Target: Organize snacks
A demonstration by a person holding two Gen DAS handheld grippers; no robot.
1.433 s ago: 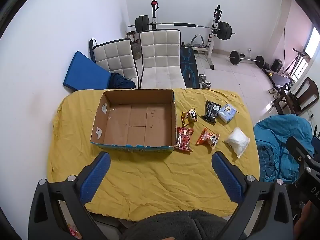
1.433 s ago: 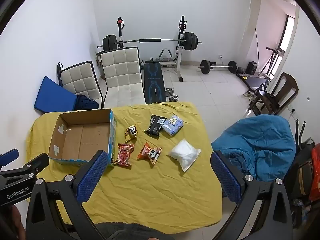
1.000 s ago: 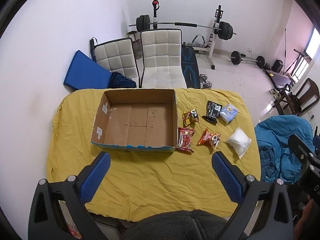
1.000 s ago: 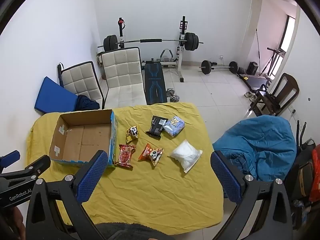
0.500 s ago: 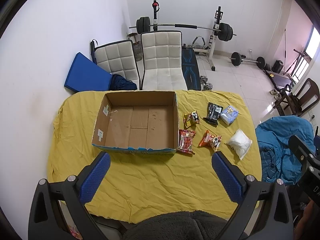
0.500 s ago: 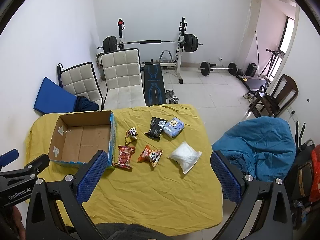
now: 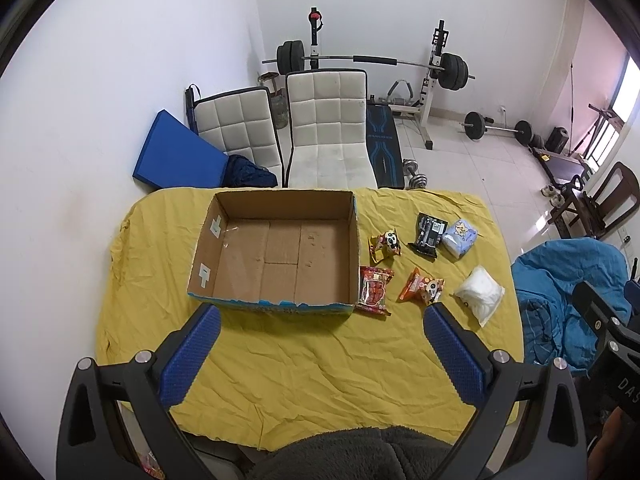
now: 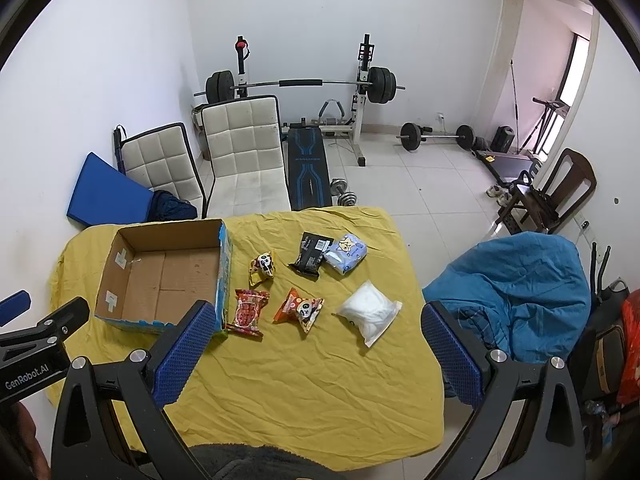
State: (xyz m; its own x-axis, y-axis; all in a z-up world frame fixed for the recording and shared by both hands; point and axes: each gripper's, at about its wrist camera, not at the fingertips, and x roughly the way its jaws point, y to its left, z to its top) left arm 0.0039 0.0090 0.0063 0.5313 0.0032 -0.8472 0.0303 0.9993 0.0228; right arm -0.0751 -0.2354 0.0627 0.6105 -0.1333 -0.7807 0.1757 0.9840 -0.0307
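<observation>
**Desk editor:** Yellow cloth fills the lower half of both views. What is nearest?

**Photographer:** A grey fleece sleeve at the bottom edge, then the left gripper [image 7: 320,354] and the right gripper [image 8: 314,350], each with jaws wide apart and nothing between them, hanging over bare cloth on the desk [image 7: 304,376].

**Desk editor:** Anything different from a second ago?

**Photographer:** Barely. Both views have drifted a touch; the snacks and box lie as they did. No pickup has begun, so I judge the task is at its start.

**Desk editor:** And the snacks?

**Photographer:** Mid-frame, right of the cardboard box [image 7: 276,254], which is empty. A red packet [image 8: 248,312] lies touching the box's near right corner. Beside it an orange panda packet [image 8: 300,308], then a white pouch [image 8: 368,312] near the desk's right edge. Farther back: a small panda packet [image 8: 262,268], a black packet [image 8: 312,258] and a pale blue packet [image 8: 346,258], the last two touching.

**Desk editor:** Room to work?

**Photographer:** Plenty in front. The white pouch is closest to an edge, with a blue beanbag [image 8: 520,292] just beyond. Behind the desk stand two white chairs [image 7: 324,128] and a barbell rack [image 7: 372,60] in the upper frame.
</observation>
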